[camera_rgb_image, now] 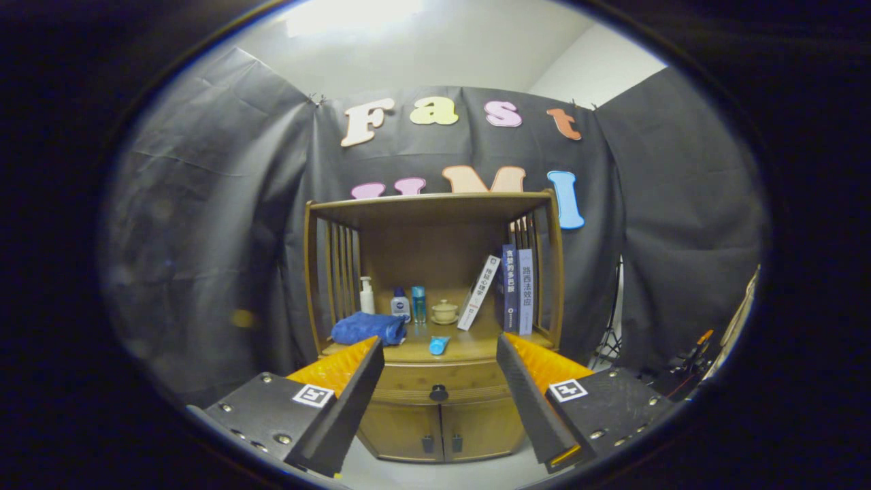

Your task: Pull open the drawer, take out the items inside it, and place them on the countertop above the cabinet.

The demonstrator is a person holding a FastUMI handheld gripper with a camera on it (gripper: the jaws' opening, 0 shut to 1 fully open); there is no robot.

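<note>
A wooden cabinet (435,408) stands ahead against the booth wall, some way beyond my fingers. Its drawer (408,382) is pushed in, with a dark round knob (439,393) at its middle. My gripper (439,347) is open and holds nothing; the drawer front and knob show in the gap between the fingers. On the countertop (469,347) above the drawer lie a folded blue towel (367,329) and a small blue tube (439,345). What the drawer holds is hidden.
At the back of the countertop stand a white pump bottle (367,295), a small white bottle (400,304), a blue bottle (418,303), a lidded ceramic cup (445,312) and three books (514,289). Two lower doors (439,429) are closed. Gear and a tripod (612,340) stand to the right.
</note>
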